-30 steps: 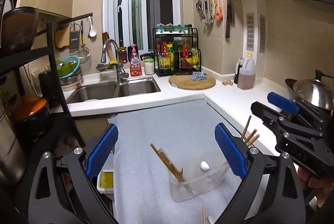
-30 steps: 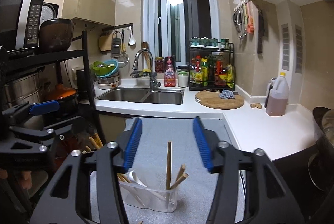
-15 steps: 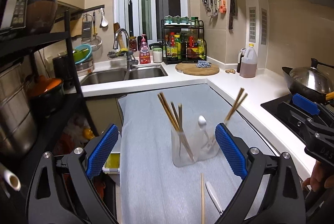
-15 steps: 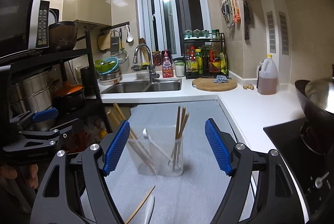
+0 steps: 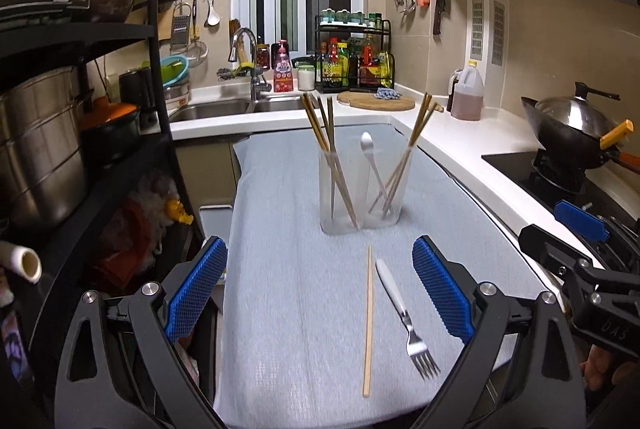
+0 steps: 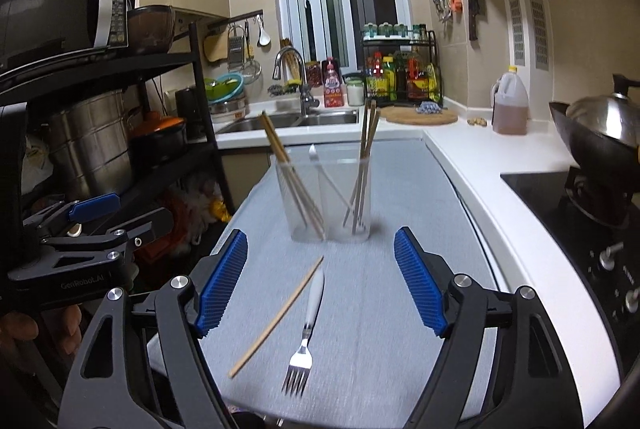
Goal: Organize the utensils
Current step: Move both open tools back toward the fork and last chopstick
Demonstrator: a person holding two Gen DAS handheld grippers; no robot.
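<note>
Two light, stiff utensils lie loose: chopstick at 11 o'clock of slippery fork; take its white handle. Both fingers released, empty.

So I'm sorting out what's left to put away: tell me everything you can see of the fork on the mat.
The fork has a white handle, plastic by its look, and a shiny metal neck and head with four tines. It lies flat on the grey mat, loose, with the tines towards the cameras and the handle towards the clear holder. A single wooden chopstick lies close along one side; whether they touch is unclear. It sits ahead of both open grippers, and neither touches it.
</note>
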